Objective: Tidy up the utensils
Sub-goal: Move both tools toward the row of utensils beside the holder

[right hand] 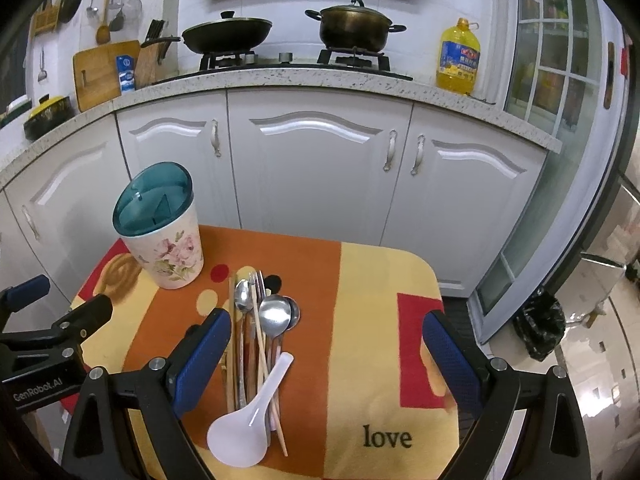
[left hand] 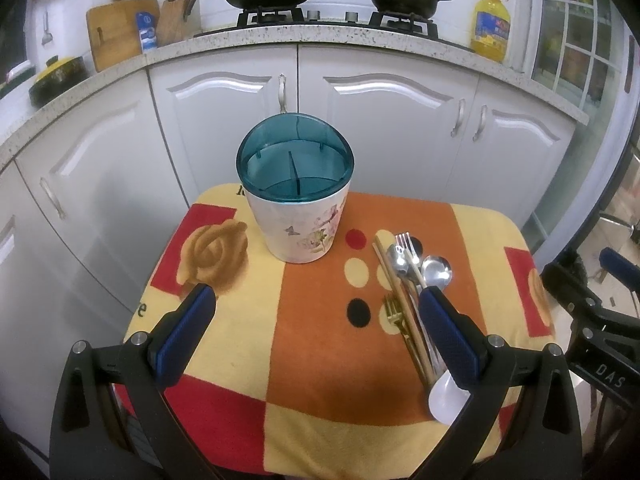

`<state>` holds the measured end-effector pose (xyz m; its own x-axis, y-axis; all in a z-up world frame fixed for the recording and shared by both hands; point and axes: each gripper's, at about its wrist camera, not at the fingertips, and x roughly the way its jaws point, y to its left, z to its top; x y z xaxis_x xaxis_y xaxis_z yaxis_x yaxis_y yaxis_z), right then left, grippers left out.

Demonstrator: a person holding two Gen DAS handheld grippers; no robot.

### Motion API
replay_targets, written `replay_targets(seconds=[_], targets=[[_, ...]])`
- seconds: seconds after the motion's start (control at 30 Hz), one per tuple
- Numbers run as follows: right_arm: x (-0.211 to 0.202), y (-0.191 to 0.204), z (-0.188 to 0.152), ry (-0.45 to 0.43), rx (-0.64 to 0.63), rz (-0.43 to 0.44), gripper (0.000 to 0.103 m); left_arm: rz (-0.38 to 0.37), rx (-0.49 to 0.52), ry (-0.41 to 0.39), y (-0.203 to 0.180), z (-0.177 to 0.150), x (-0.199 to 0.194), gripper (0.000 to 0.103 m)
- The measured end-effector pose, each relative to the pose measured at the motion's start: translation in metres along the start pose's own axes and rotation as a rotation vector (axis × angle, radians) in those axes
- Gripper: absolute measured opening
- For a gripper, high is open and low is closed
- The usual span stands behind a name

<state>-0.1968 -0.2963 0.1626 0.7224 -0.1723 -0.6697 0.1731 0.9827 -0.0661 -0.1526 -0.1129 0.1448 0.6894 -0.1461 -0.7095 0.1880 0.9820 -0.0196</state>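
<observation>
A white floral utensil holder (left hand: 304, 224) with a teal divided insert stands upright at the back of a small cloth-covered table; it also shows in the right wrist view (right hand: 168, 248). A pile of utensils (right hand: 260, 332) lies on the cloth: steel spoons (right hand: 276, 312), a fork, wooden chopsticks (left hand: 400, 304), a gold fork (left hand: 394, 314) and a white plastic spoon (right hand: 244, 428). My left gripper (left hand: 316, 308) is open and empty, hovering in front of the holder, the pile by its right finger. My right gripper (right hand: 328, 336) is open and empty above the cloth, the pile by its left finger.
The patterned cloth (right hand: 376, 320) covers the small table. White kitchen cabinets (right hand: 316, 168) stand close behind it, with a stove, pots and an oil bottle (right hand: 458, 56) on the counter. A black bag (right hand: 540, 324) sits on the floor at right.
</observation>
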Motion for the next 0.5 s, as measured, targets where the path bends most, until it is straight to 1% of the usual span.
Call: replay_targets(seconds=[0.23,0.5], targets=[[0.003,0.000,-0.002,-0.005,-0.048,-0.067,0.096,-0.001,-0.001,0.005,0.001,-0.001,0.002,0.102],[0.012,0.000,-0.008,0.021,-0.074,-0.095,0.096,-0.002,-0.005,0.021,0.003,-0.004,0.007,0.102]])
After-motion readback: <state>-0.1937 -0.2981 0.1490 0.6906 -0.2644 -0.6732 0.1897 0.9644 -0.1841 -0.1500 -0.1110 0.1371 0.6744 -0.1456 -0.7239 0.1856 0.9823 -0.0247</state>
